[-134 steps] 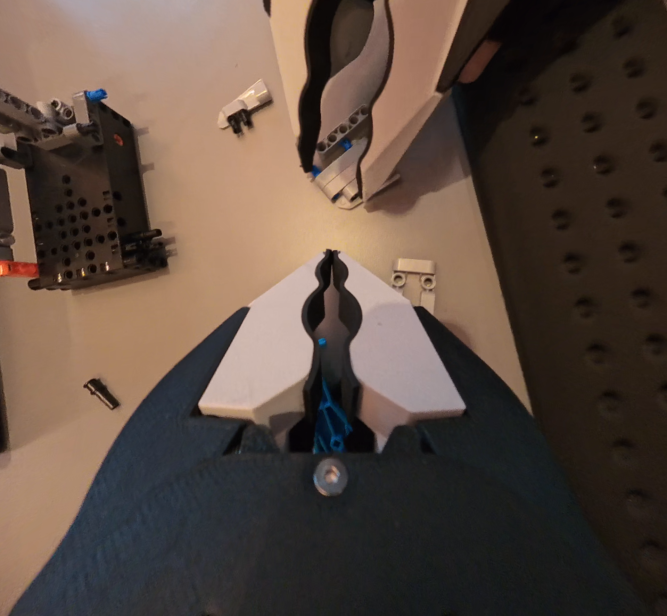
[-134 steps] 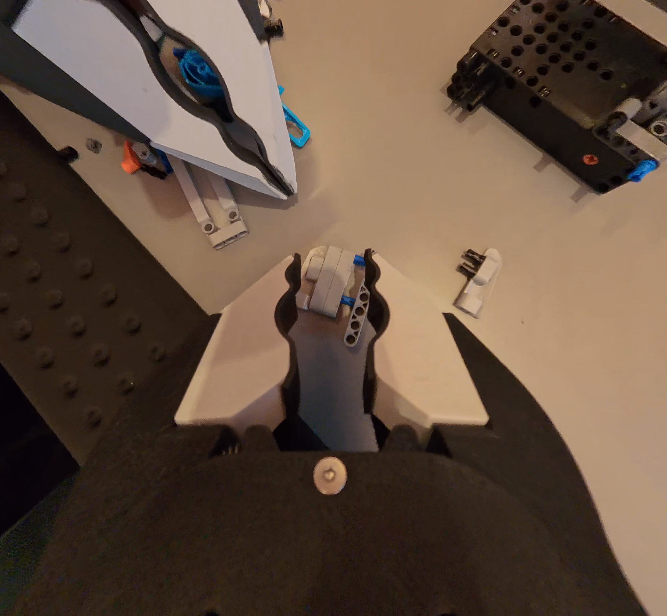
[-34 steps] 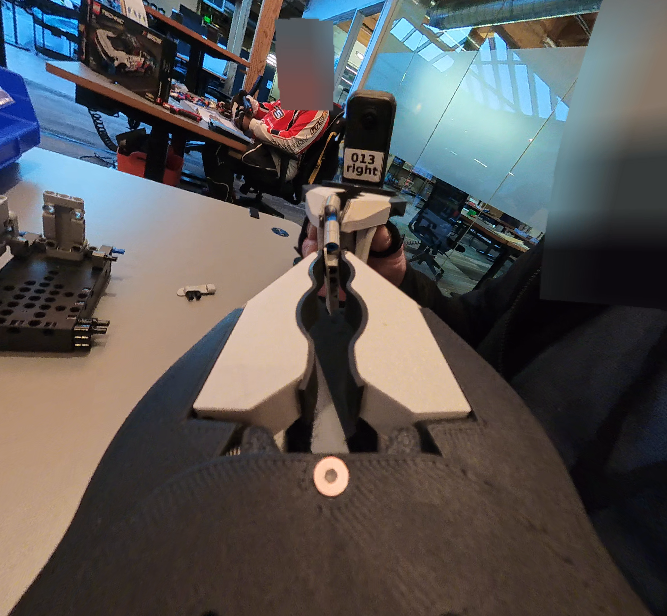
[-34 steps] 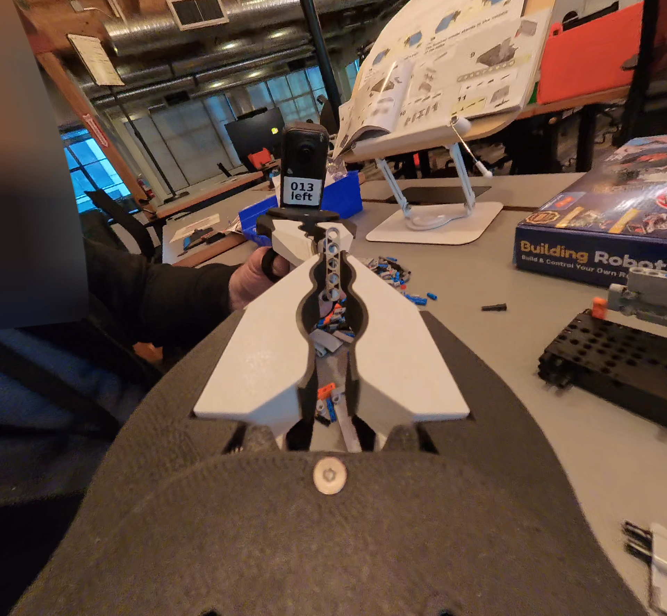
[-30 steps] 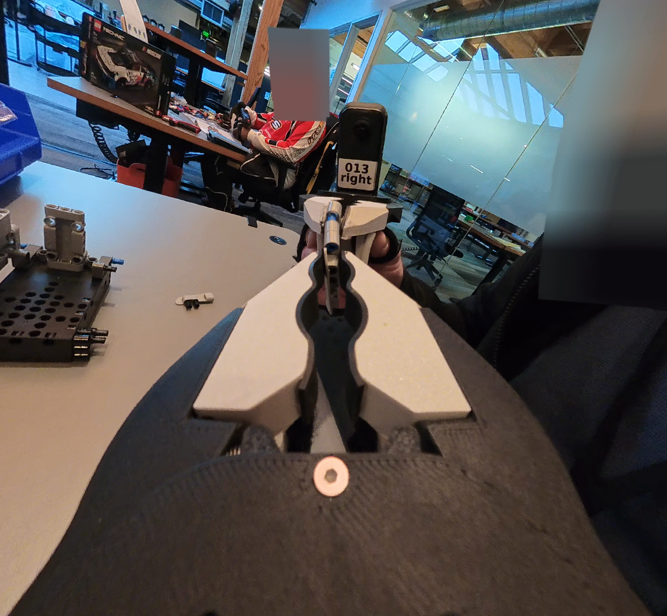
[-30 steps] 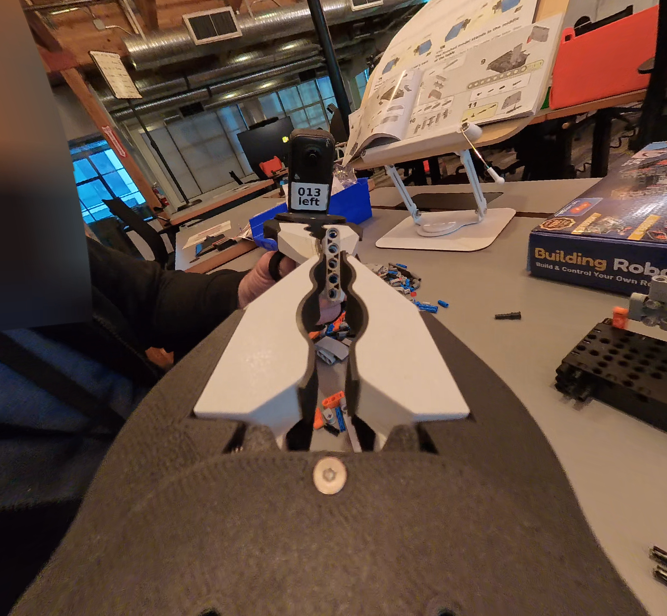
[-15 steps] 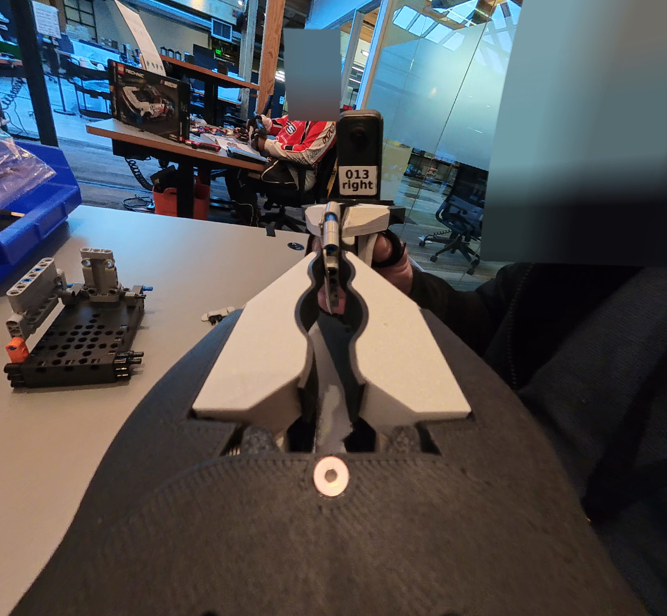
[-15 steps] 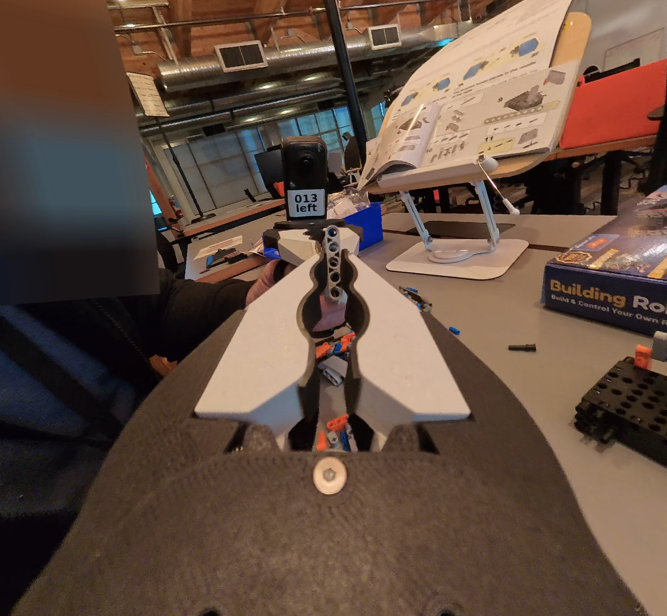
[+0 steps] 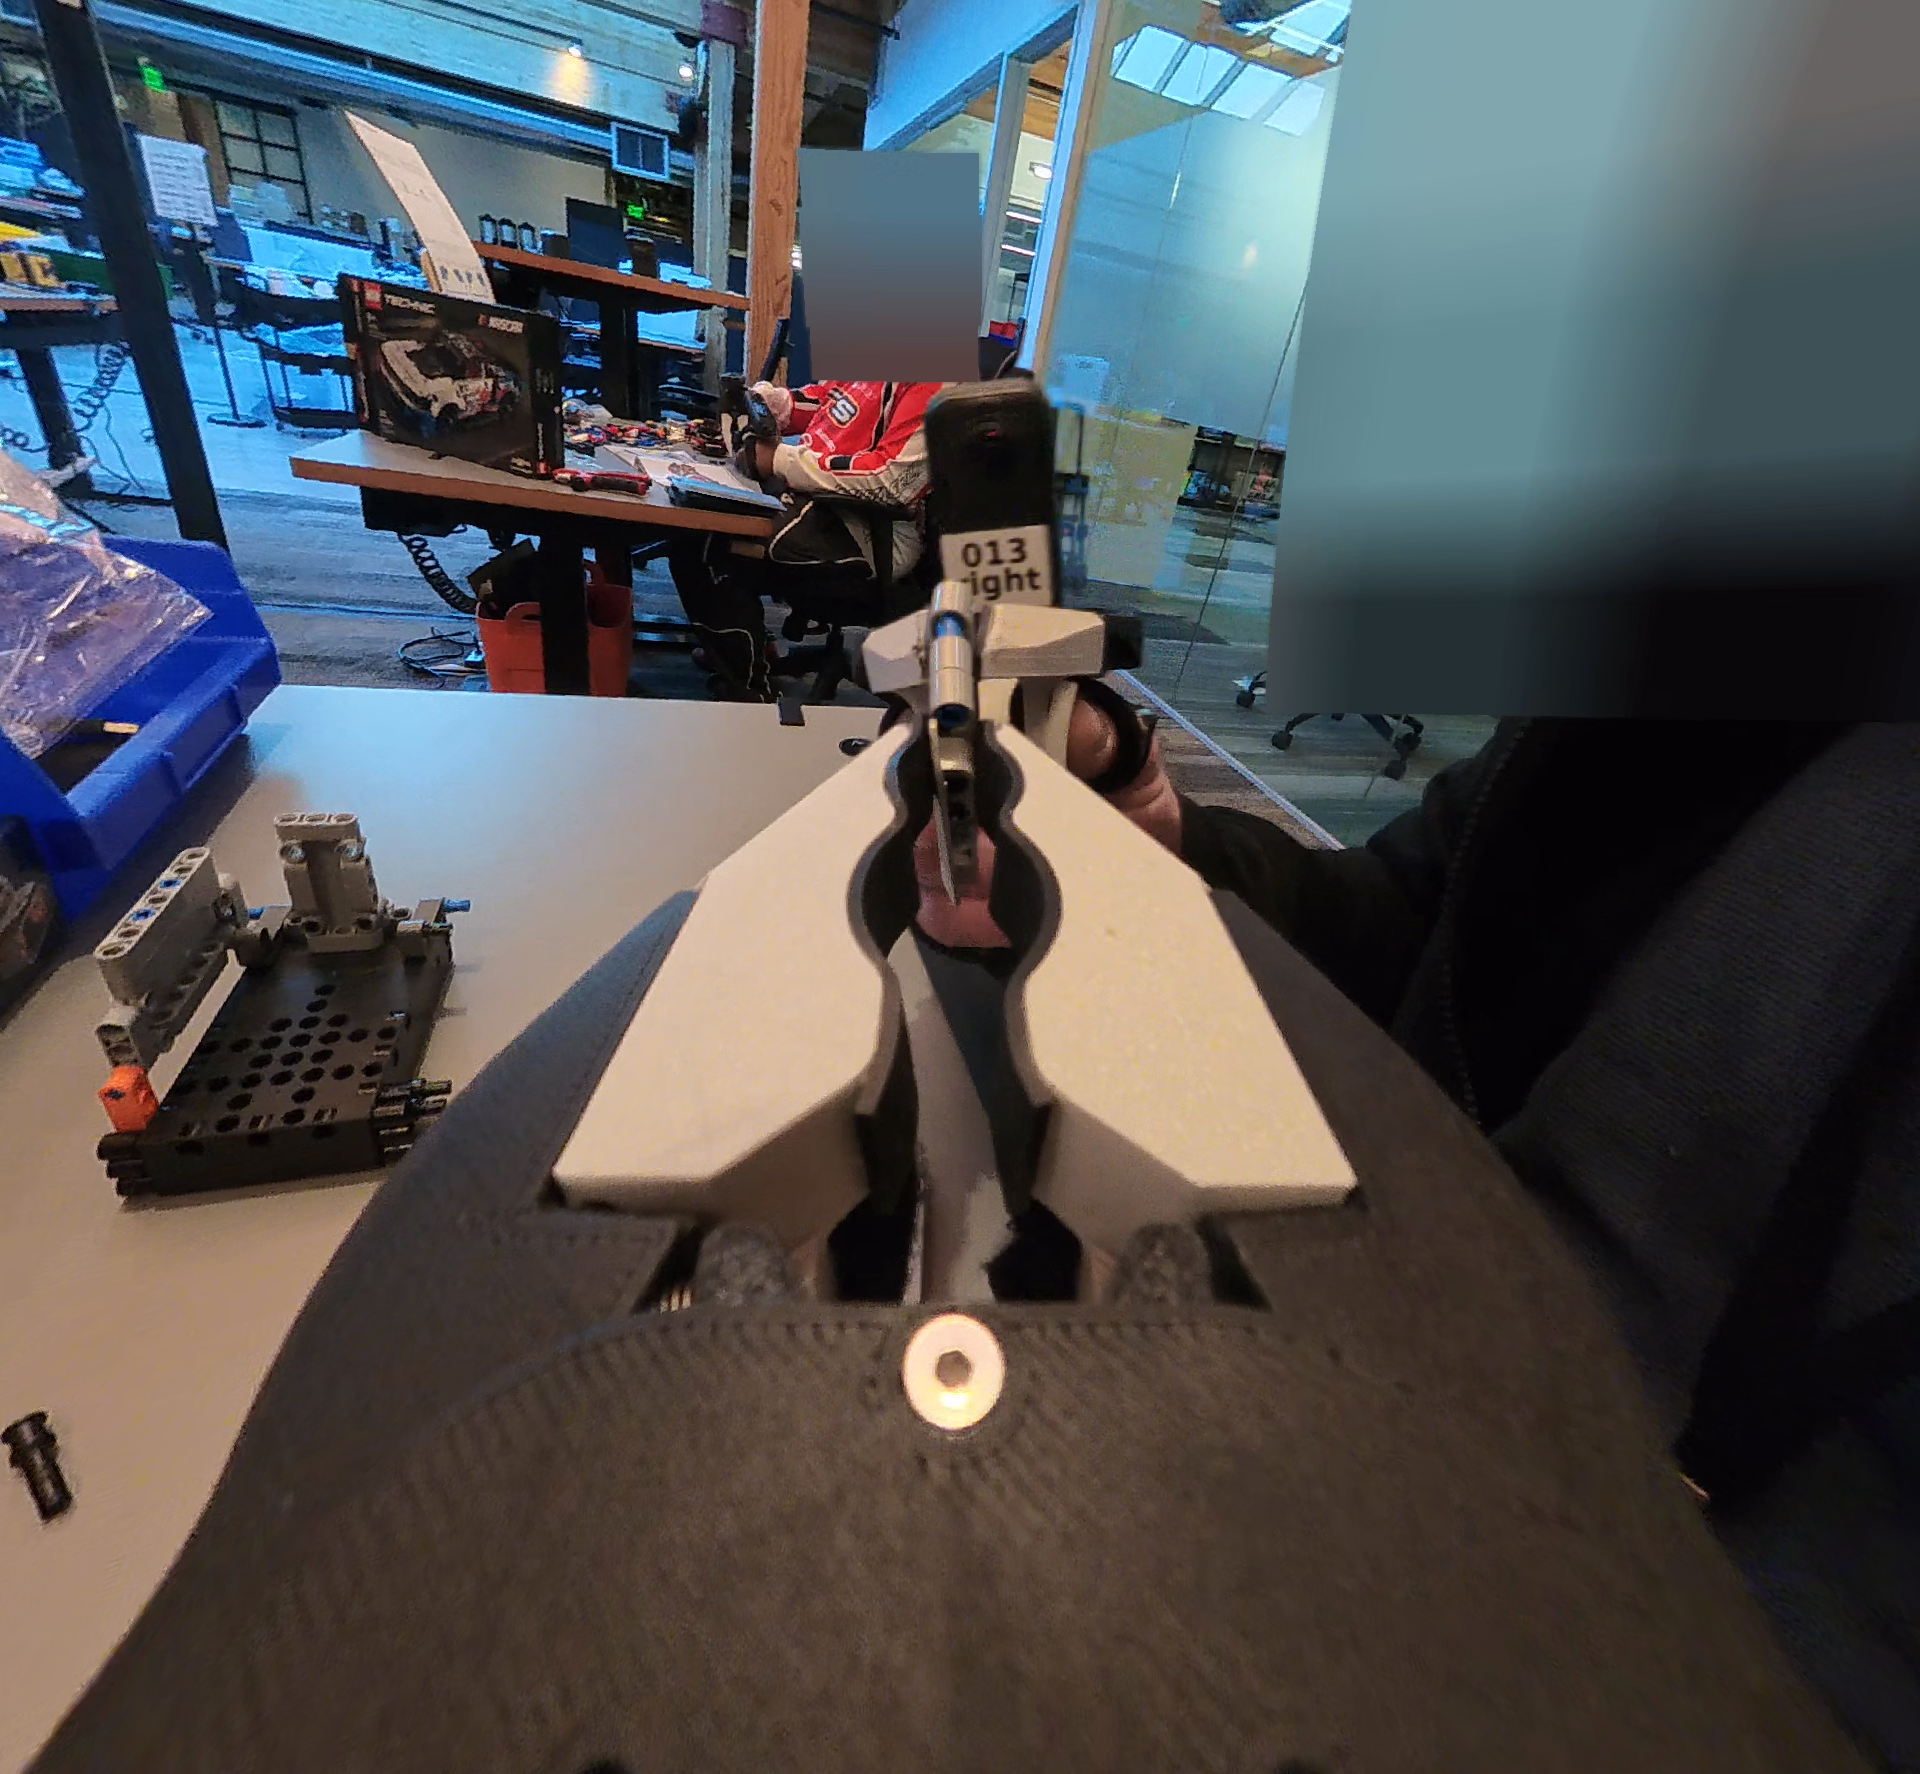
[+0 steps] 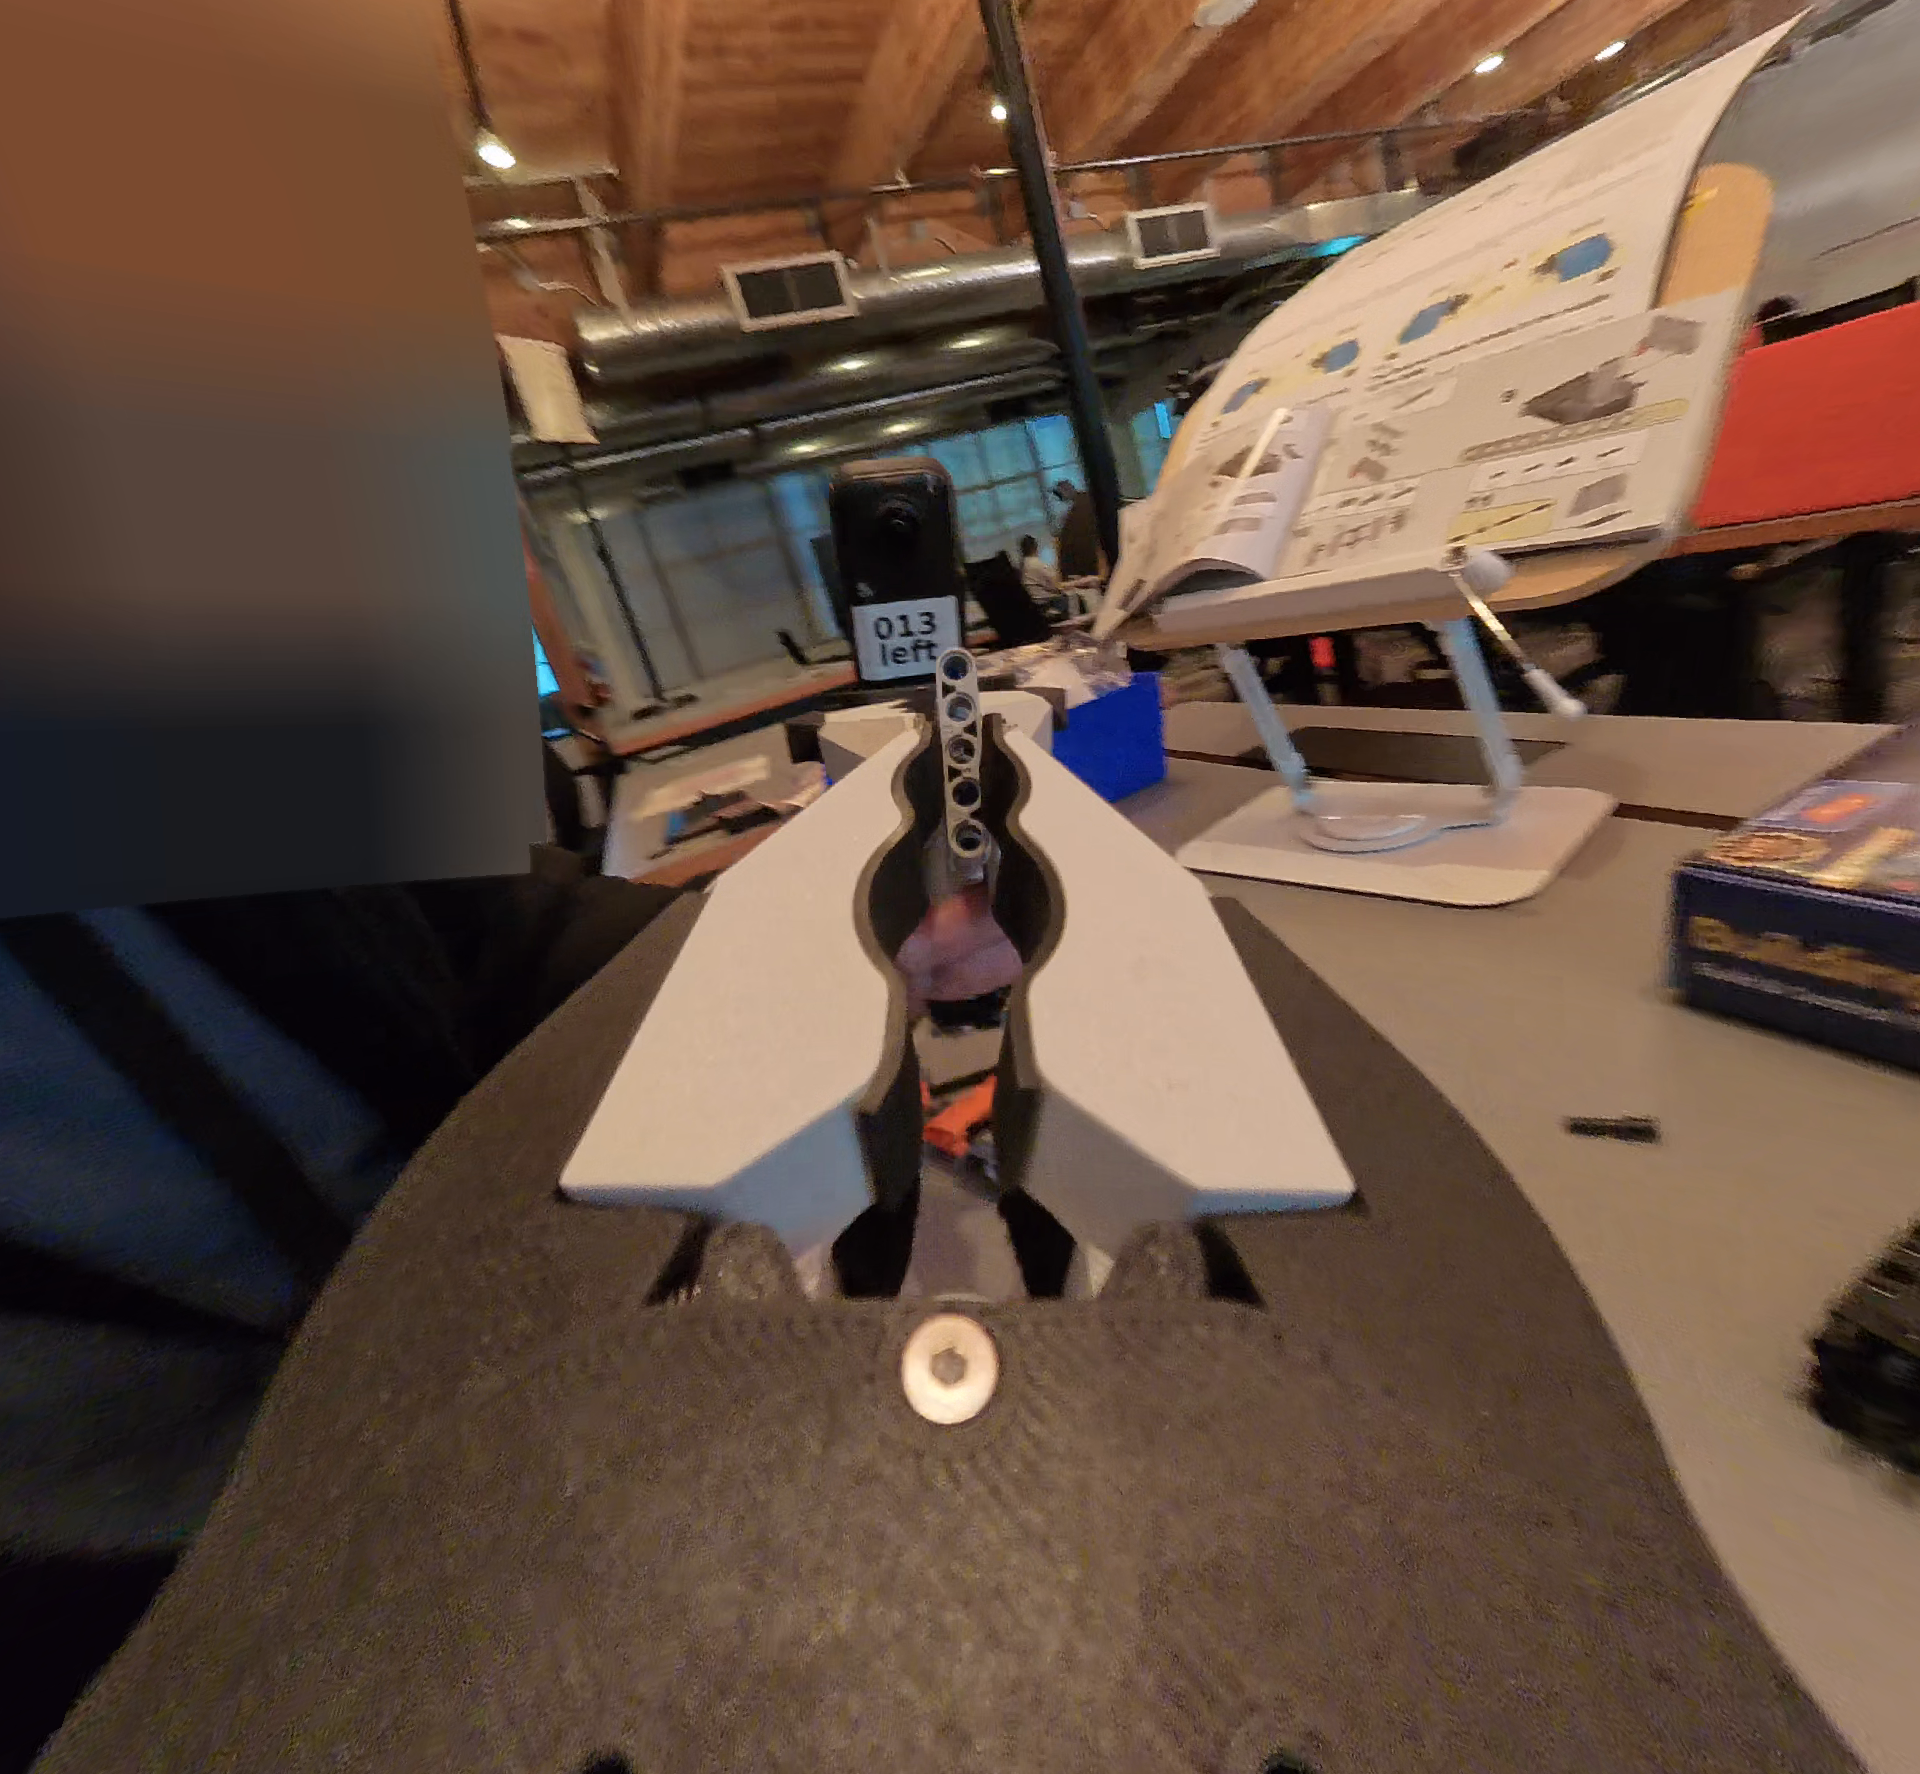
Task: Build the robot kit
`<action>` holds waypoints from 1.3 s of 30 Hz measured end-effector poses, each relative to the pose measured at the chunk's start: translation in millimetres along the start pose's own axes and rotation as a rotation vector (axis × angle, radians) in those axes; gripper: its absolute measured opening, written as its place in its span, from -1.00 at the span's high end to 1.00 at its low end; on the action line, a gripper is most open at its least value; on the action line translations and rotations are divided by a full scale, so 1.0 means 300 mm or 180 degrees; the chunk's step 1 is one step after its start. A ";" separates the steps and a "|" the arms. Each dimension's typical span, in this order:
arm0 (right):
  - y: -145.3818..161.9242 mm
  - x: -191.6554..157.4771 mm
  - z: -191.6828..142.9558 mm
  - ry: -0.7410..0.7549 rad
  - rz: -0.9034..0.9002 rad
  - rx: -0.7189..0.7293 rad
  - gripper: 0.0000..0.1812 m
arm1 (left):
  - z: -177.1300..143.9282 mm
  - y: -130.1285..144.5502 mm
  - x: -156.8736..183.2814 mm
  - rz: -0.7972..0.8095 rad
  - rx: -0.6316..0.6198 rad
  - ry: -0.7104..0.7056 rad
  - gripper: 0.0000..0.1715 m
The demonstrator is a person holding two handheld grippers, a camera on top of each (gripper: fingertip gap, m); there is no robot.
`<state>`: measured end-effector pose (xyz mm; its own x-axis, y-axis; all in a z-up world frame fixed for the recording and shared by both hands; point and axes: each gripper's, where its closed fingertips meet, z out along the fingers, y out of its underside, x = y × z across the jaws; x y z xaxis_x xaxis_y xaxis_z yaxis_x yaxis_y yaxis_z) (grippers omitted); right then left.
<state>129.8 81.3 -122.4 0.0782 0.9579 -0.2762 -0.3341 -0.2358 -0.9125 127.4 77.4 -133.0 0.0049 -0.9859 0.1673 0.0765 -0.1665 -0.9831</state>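
Two grippers face each other tip to tip above the near edge of a grey table (image 9: 582, 789), both lifted clear of its surface, with open air around them and a dark-sleeved person close behind. The left gripper (image 9: 954, 758) has its white, wavy-edged fingers (image 9: 790, 976) drawn together on a thin grey beam (image 10: 957, 758) with five round holes, seen face-on in the right wrist view and edge-on in the left wrist view; the beam stands upright between the tips. The right gripper (image 10: 954, 737) likewise has its fingers (image 10: 1132, 976) pressed in around that same beam, so both pinch it from opposite ends of the gap. A short grey cylinder with a blue core (image 9: 948, 664) sits at the beam's top in the left wrist view. On the table to the left lies one black perforated plate assembly (image 9: 281, 1049) carrying grey studded beams and one orange piece, well apart from the grippers, and one black pin (image 9: 40, 1480) lies nearer the camera. One blue bin (image 9: 135, 664) holding clear plastic sits at the far left edge. In the right wrist view, one open instruction booklet (image 10: 1455, 415) rests tilted on a white stand (image 10: 1392, 820), one dark printed box (image 10: 1808, 914) sits at the right, and one small black pin (image 10: 1610, 1125) lies on bare tabletop between them.
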 end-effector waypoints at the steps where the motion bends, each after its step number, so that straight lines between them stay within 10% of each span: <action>1: -0.003 -0.006 0.002 -0.0078 0.0068 0.0027 0.95 | -0.001 -0.004 0.004 0.0006 0.0007 0.0011 0.95; 22: -0.031 -0.047 0.024 -0.0630 0.0766 0.0372 0.94 | -0.012 -0.040 0.039 0.0029 0.0103 0.0174 0.95; 39: -0.027 -0.036 0.037 0.0026 -0.0277 0.0320 0.95 | -0.014 -0.038 0.025 -0.0293 0.0107 0.0209 0.95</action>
<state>121.3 74.9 -108.6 0.1184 0.9726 -0.2002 -0.4182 -0.1340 -0.8984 122.4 71.9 -120.9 -0.0688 -0.9657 0.2505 0.1069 -0.2568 -0.9605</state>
